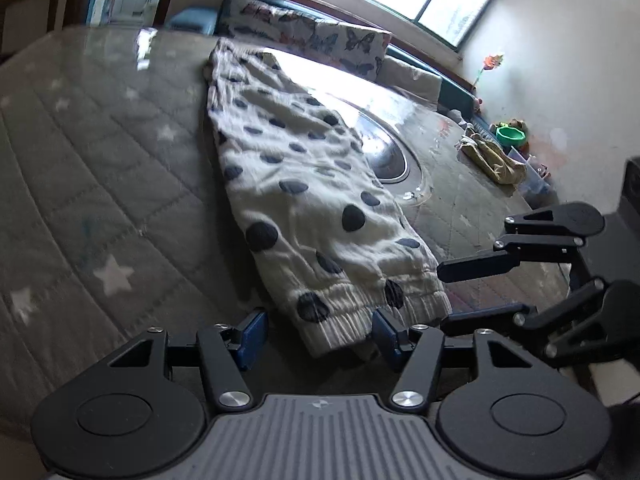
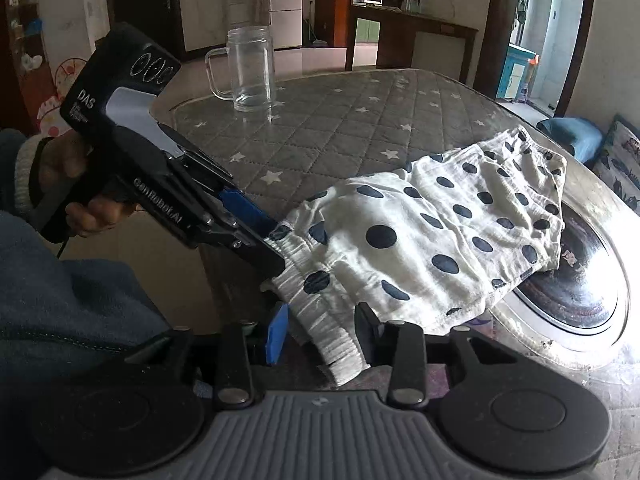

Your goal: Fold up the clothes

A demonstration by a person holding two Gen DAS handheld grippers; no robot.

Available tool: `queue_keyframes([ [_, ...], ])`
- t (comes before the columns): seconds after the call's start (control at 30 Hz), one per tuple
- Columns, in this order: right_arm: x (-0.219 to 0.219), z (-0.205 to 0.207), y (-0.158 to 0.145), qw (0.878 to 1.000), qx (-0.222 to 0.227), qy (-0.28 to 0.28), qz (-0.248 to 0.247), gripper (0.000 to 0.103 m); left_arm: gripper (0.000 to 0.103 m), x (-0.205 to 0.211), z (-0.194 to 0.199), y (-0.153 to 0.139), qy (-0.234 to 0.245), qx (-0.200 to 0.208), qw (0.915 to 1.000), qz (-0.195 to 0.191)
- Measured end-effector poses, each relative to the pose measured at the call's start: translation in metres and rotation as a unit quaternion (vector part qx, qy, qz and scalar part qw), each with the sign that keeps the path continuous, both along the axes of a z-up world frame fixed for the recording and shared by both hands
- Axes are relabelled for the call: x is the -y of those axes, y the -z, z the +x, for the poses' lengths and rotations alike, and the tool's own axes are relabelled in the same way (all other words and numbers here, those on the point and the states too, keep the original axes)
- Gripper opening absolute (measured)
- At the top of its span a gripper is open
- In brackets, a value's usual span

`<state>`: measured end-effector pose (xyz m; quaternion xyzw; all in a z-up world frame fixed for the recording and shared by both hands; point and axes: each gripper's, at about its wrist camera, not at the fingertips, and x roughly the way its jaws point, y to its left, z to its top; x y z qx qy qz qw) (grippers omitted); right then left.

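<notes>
A white garment with dark blue polka dots (image 1: 304, 184) lies lengthwise on the table (image 1: 88, 168), its elastic ribbed band at the near end. My left gripper (image 1: 320, 336) stands open, and the band lies between its blue pads (image 1: 254, 336). In the right wrist view the same garment (image 2: 432, 232) stretches away to the right. My right gripper (image 2: 322, 332) is open, with a corner of the band between its fingers. The left gripper (image 2: 272, 240), held by a hand, touches the band's far side. The right gripper (image 1: 452, 292) shows open beside the band's right corner.
The table has a grey quilted star cover under glass, with a round metal inset (image 2: 580, 280) partly under the garment. A glass mug (image 2: 250, 68) stands at the far edge. A yellow cloth (image 1: 492, 158) and a green bowl (image 1: 510, 134) sit far right. Butterfly cushions (image 1: 320, 36) line the window bench.
</notes>
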<state>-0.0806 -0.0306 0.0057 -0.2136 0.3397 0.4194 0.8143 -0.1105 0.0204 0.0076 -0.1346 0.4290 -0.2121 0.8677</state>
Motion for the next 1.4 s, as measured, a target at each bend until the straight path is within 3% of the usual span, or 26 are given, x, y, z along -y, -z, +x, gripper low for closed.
queue_keyframes([
  [0.2,-0.003,-0.009,0.002,1.0,0.021,0.0,-0.005,0.039,0.022,-0.006,-0.002,0.0,-0.02,-0.024,0.9987,-0.041],
  [0.3,-0.007,-0.013,0.003,0.999,0.035,-0.001,-0.008,0.043,0.015,-0.01,-0.002,-0.006,-0.031,-0.029,0.9967,-0.069],
  [0.7,-0.031,-0.02,0.024,0.989,0.131,0.015,-0.06,0.052,0.013,-0.003,0.005,-0.036,-0.018,-0.004,0.9929,-0.118],
  [0.83,-0.031,-0.025,0.026,0.983,0.163,0.024,-0.083,0.051,0.013,-0.004,0.007,-0.036,-0.016,-0.008,0.9909,-0.134],
  [0.93,-0.024,-0.026,0.024,0.98,0.172,0.033,-0.093,0.044,0.013,-0.005,0.008,-0.033,-0.016,-0.015,0.9898,-0.141],
  [1.07,-0.017,-0.031,0.019,0.98,0.166,0.03,-0.103,0.029,0.014,-0.005,0.008,-0.026,-0.016,-0.025,0.991,-0.13],
  [1.23,-0.011,-0.032,0.017,0.985,0.137,0.017,-0.105,0.026,0.015,-0.007,0.005,-0.011,-0.013,-0.042,0.9951,-0.089],
  [1.4,-0.005,-0.03,0.018,0.99,0.097,0.0,-0.1,0.026,0.028,-0.011,0.002,-0.002,-0.011,-0.057,0.9973,-0.045],
])
